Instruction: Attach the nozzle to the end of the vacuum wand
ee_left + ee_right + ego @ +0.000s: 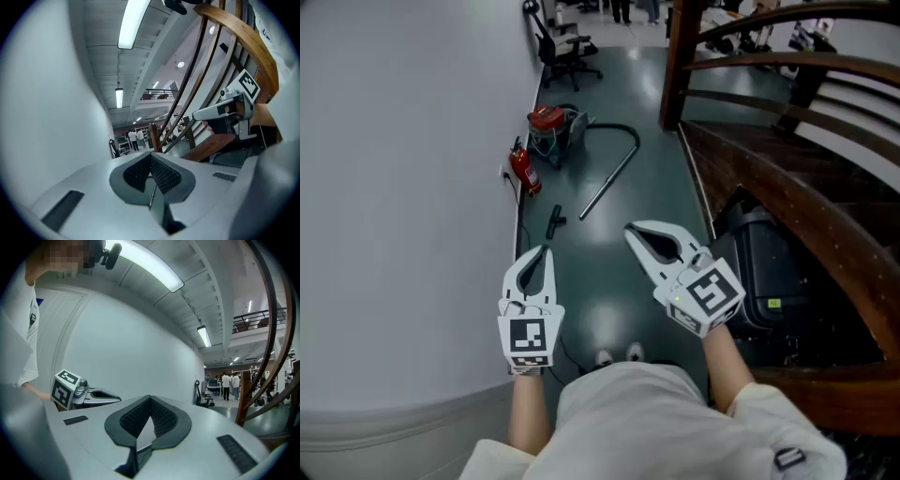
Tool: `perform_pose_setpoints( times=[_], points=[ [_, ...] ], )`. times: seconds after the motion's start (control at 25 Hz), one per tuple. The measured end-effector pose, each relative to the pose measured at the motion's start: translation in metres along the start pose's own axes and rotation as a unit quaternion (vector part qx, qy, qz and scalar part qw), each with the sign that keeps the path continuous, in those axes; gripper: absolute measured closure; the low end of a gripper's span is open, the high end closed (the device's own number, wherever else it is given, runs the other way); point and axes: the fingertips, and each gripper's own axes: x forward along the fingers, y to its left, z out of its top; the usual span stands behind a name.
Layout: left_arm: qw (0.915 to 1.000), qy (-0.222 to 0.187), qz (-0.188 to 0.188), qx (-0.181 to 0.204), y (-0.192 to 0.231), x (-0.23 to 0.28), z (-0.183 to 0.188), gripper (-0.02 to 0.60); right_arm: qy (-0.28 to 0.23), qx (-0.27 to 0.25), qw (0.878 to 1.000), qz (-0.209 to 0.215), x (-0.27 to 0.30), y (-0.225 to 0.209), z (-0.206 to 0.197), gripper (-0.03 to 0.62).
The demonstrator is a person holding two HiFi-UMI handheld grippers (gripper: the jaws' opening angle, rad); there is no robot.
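On the dark green floor ahead lies the vacuum wand (607, 186), a long grey tube with a black hose curving back to the red vacuum body (549, 123) by the white wall. A small black nozzle (554, 222) lies on the floor near the wand's near end. My left gripper (543, 250) is held level at waist height, shut and empty, close to the wall. My right gripper (634, 231) is also shut and empty, a little further right. Each gripper shows in the other's view: the right gripper (199, 114) and the left gripper (115, 394).
A red fire extinguisher (524, 170) stands against the curved white wall (403, 187). A wooden staircase with curved railing (787, 169) runs along the right, with a black case (769, 272) under it. Office chairs (564, 47) and several people stand far down the hall.
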Motion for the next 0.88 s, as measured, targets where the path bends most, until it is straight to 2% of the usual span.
perform_pose_setpoints(
  times=[0.16,0.4,0.88],
  points=[
    [1.0000,-0.002,0.003,-0.001,-0.002,0.008,0.000,0.583,-0.008,-0.009,1.000,0.002,0.000,-0.006,0.000,0.568],
    [1.0000,-0.006,-0.002,0.002,-0.005,0.014,0.006,0.583,-0.019,0.022,1.000,0.004,-0.003,-0.015,0.005,0.568],
    [0.9999,-0.012,-0.007,0.008,-0.011,0.016,0.013,0.583,-0.019,0.023,0.999,-0.012,-0.002,-0.018,-0.003,0.568]
  ],
)
